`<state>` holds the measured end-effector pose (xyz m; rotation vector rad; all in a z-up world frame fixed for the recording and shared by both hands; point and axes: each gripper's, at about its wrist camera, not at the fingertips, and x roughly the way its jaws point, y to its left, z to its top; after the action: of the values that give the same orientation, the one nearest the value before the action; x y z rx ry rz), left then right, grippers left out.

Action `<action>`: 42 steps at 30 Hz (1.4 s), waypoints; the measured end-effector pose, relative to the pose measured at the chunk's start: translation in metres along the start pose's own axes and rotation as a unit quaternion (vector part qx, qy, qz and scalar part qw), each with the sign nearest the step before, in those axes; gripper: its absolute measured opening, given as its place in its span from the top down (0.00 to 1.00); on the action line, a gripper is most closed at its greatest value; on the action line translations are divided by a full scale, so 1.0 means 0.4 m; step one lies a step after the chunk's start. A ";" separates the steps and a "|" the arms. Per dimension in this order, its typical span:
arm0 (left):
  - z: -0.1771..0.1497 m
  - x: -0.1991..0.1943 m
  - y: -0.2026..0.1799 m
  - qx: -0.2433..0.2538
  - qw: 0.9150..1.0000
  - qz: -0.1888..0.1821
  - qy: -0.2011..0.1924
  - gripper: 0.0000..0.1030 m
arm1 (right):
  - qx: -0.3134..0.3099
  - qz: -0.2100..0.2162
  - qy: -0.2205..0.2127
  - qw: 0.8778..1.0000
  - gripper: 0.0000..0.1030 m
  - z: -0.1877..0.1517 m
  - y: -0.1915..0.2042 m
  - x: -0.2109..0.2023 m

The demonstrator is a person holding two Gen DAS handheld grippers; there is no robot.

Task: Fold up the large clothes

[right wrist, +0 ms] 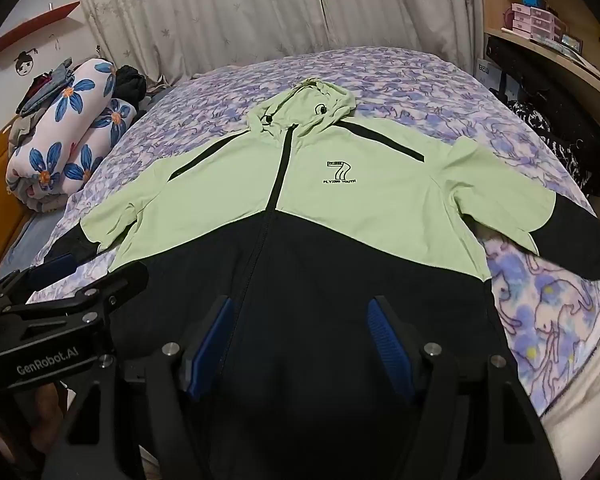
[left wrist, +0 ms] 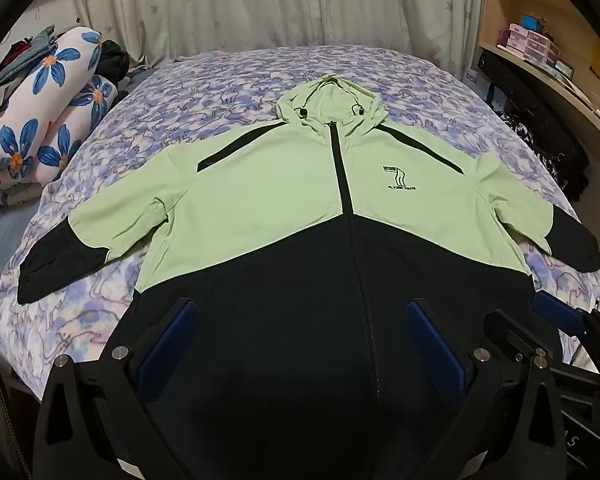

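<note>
A hooded zip jacket (left wrist: 260, 200), light green on top and black below, lies spread face up on the bed with its zipper closed, hood at the far end and both sleeves out to the sides. My left gripper (left wrist: 300, 308) hangs open over the black lower part, left of the zipper (left wrist: 346, 200). The right gripper (right wrist: 300, 302) is open too, over the black lower part of the jacket (right wrist: 360, 216), right of the zipper. Neither has cloth pinched between its jaws. Each gripper shows at the edge of the other's view, one blue pad (right wrist: 56, 266) on the left and one blue pad (left wrist: 556, 312) on the right.
The bed (left wrist: 220, 80) has a purple patterned cover. A rolled floral quilt (left wrist: 56, 120) with loose clothes lies at its far left. Dark clothing (left wrist: 556, 160) hangs along the right side under wooden shelves (left wrist: 540, 40). Curtains (left wrist: 260, 0) close off the far end.
</note>
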<state>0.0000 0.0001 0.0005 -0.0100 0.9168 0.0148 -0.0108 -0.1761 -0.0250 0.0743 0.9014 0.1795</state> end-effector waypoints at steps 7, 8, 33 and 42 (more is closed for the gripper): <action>-0.007 0.001 -0.006 0.001 1.000 0.002 -0.001 0.01 | 0.000 0.001 0.000 1.000 0.32 -0.003 0.001 -0.001; -0.010 0.000 -0.006 0.001 1.000 0.004 -0.002 0.01 | 0.000 0.001 0.000 1.000 0.32 -0.004 0.001 -0.001; -0.021 -0.030 0.019 0.006 1.000 0.011 0.000 0.01 | 0.000 -0.001 0.000 1.000 0.32 -0.003 0.009 -0.004; -0.018 -0.028 0.018 0.006 1.000 0.013 0.001 0.01 | -0.001 -0.001 0.001 1.000 0.32 0.001 0.012 -0.005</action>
<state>-0.0125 0.0070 0.0051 0.0133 0.9185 0.0331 -0.0122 -0.1716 -0.0226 0.0719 0.9028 0.1787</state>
